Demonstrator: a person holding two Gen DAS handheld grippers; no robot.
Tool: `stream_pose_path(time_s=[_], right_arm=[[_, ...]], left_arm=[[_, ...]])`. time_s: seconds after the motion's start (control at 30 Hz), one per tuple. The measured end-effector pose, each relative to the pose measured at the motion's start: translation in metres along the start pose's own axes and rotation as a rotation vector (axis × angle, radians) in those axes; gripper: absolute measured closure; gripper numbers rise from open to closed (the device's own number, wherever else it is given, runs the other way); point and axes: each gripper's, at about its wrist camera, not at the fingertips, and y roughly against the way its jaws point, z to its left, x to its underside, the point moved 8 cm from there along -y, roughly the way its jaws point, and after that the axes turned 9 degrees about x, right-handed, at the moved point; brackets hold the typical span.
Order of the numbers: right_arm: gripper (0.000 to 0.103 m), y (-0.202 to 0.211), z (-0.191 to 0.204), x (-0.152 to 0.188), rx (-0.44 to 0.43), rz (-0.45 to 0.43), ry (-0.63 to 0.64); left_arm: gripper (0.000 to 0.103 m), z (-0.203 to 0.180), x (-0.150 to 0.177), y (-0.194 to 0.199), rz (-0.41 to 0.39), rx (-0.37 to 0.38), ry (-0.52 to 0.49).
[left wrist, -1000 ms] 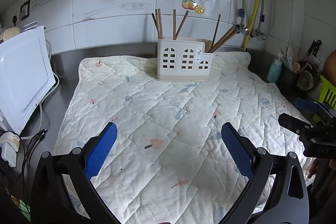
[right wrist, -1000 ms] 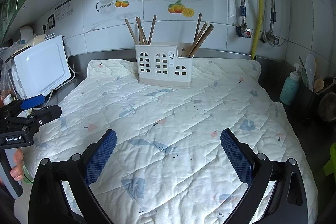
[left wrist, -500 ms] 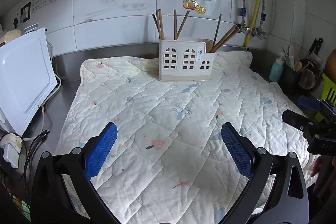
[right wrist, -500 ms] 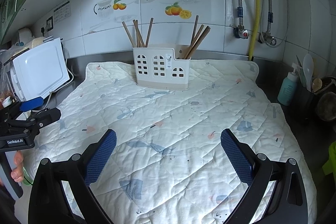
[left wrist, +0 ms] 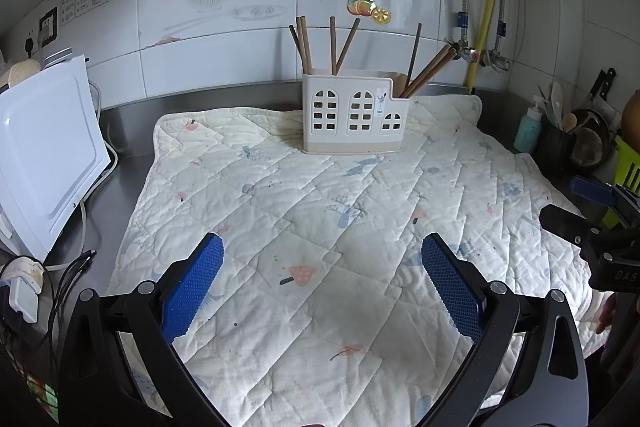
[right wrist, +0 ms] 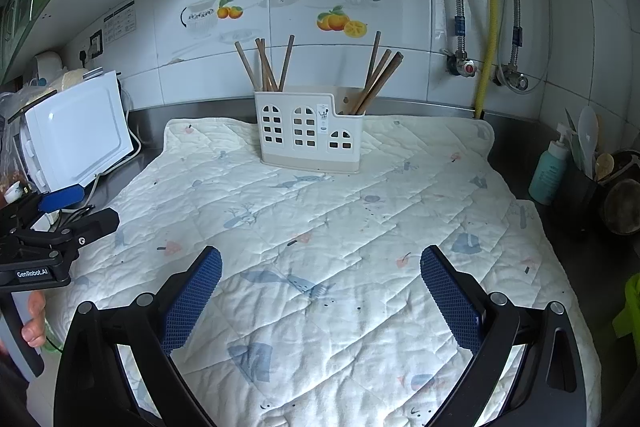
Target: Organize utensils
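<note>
A white utensil holder with arched window cut-outs stands at the back of a quilted mat. It also shows in the right wrist view. Several brown chopsticks stand in its tall left part, and others lean in the low right part. My left gripper is open and empty above the near half of the mat. My right gripper is open and empty at a similar distance. Each gripper shows at the edge of the other's view.
A white microwave with cables stands left of the mat. A teal bottle and a dark pot of spoons stand at the right. Pipes and a yellow hose run down the tiled back wall.
Both grippers have drawn slightly back and up from the holder. Their jaws stay open.
</note>
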Motion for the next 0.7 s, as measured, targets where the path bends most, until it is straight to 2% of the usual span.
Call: stream_pose_path(time_s=[0.7], right_arm=[[0.007, 0.001, -0.0013, -0.0008, 0.004, -0.004, 0.0]], left_arm=[[0.005, -0.0015, 0.0017, -0.0022, 0.008, -0.001, -0.002]])
